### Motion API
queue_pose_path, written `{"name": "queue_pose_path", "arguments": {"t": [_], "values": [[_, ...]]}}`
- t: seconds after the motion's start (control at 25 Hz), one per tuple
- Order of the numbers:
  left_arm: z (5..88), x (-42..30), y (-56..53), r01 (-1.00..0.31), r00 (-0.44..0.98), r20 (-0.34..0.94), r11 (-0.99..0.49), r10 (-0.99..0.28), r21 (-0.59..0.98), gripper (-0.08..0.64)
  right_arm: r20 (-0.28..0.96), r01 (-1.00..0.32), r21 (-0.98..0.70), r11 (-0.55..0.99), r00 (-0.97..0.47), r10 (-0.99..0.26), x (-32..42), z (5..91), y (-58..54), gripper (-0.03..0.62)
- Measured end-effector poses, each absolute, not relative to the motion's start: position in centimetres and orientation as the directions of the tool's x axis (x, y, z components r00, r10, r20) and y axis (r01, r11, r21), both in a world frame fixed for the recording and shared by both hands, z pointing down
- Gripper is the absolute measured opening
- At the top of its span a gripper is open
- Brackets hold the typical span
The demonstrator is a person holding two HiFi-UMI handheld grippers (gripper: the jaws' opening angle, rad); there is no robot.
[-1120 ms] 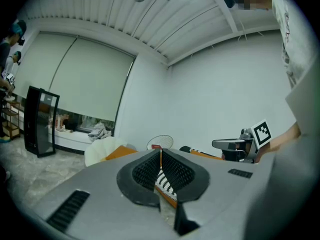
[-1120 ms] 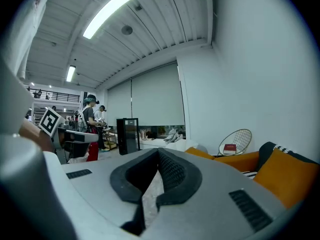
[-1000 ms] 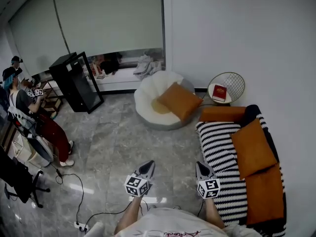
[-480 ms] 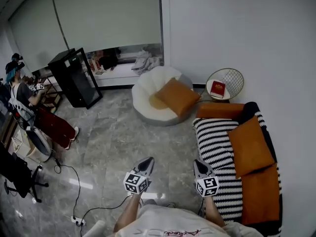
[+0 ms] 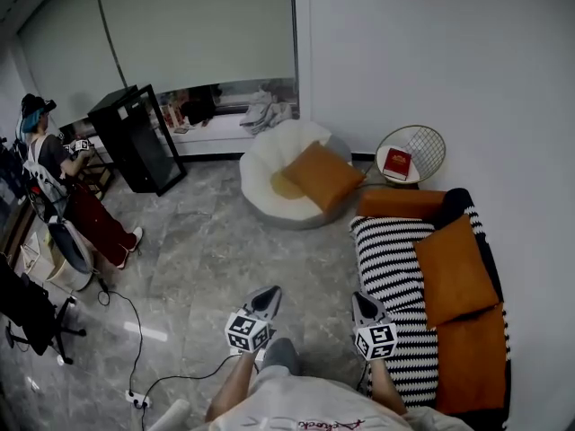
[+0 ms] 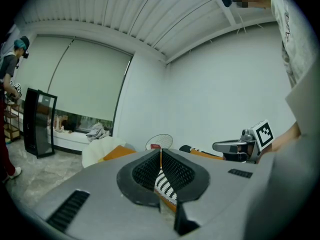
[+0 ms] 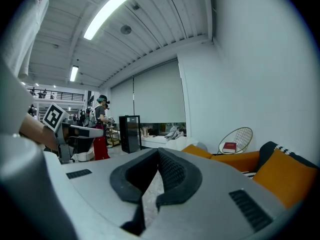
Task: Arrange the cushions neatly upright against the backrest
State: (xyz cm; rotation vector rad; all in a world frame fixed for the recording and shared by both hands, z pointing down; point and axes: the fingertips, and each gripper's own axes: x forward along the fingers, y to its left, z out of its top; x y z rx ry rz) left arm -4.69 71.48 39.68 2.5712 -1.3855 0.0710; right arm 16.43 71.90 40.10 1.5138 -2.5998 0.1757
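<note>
In the head view a black-and-white striped sofa (image 5: 395, 268) stands along the right wall. A large orange cushion (image 5: 456, 271) lies tilted on it, an orange bolster (image 5: 402, 204) lies at its far end, and another orange cushion (image 5: 471, 359) lies flat at the near end. A further orange cushion (image 5: 323, 176) rests on a white round chair (image 5: 269, 191). My left gripper (image 5: 269, 296) and right gripper (image 5: 363, 301) are both shut and empty, held side by side over the floor, short of the sofa. The right gripper view shows the large cushion (image 7: 290, 176) and the bolster (image 7: 240, 160).
A wire side table (image 5: 411, 160) with a red book (image 5: 397, 163) stands beside the bolster. A black cabinet (image 5: 135, 142) stands at the back left. A person (image 5: 67, 196) stands at the far left near a chair. Cables (image 5: 144, 366) and a power strip lie on the grey floor.
The view has shifted slightly, so the sofa sits a little lower left. The person at the left has stepped and turned. Both grippers stay shut and nearly still.
</note>
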Motion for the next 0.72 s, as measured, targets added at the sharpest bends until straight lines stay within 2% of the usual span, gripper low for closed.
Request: {"name": "queue_pose_path", "arguments": {"t": [0.72], "values": [[41.9,-6.4,63.9,-0.841,0.533,0.142,-0.504,-0.834,0.198,0.035,0.187,-0.857,-0.025,0.514,-0.509,-0.840,14.7,41.9,64.1,0.028]]}}
